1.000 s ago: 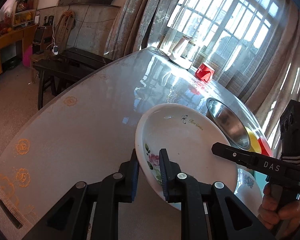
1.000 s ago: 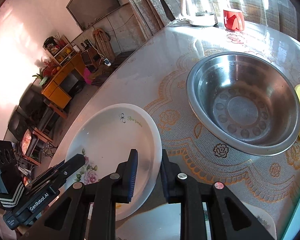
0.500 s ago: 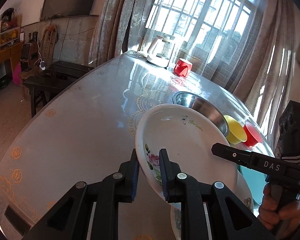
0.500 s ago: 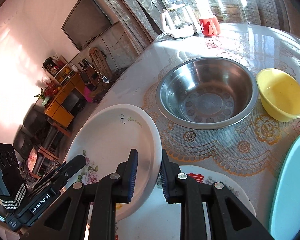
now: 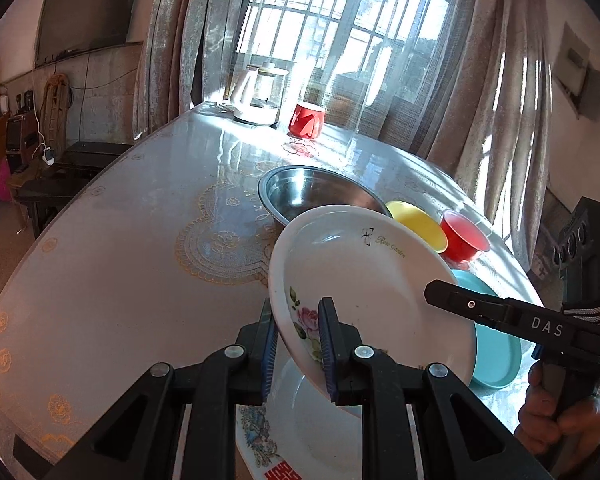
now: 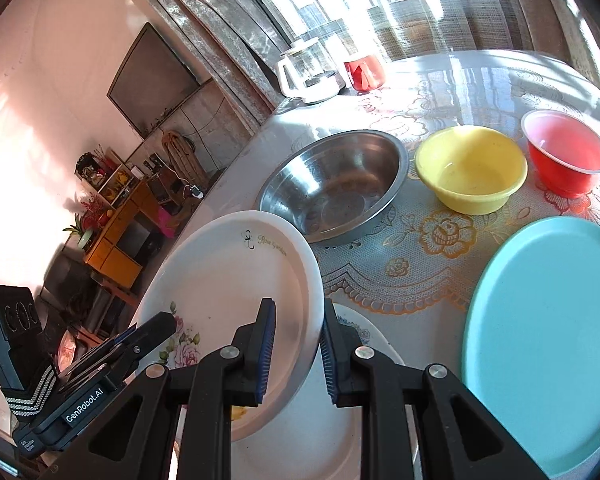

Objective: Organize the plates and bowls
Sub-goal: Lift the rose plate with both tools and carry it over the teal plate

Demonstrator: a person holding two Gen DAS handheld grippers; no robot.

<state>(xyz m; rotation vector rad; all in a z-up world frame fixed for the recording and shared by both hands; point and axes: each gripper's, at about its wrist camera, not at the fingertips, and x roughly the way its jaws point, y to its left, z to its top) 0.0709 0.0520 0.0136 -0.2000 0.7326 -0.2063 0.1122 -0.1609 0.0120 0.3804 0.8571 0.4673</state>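
A white plate with a rose print (image 5: 372, 280) hangs tilted above the table, held at two sides. My left gripper (image 5: 298, 336) is shut on its near rim by the rose. My right gripper (image 6: 298, 328) is shut on the opposite rim of the same white plate (image 6: 236, 280). Under it a second white plate with blue and red print (image 6: 324, 444) lies on the table. Beyond stand a steel bowl (image 6: 332, 188), a yellow bowl (image 6: 472, 168) and a red bowl (image 6: 564, 152). A teal plate (image 6: 540, 340) lies at the right.
A white kettle (image 5: 260, 96) and a red mug (image 5: 308, 120) stand at the table's far edge by the curtained window. The round table (image 5: 120, 260) has a lace-patterned cover. A person's hand (image 5: 556, 420) holds the right gripper's handle. Furniture and shelves stand off to the left.
Both grippers have carried the white rose plate to the right along the table. The yellow and red bowls, the teal plate and the printed plate underneath have come into view.
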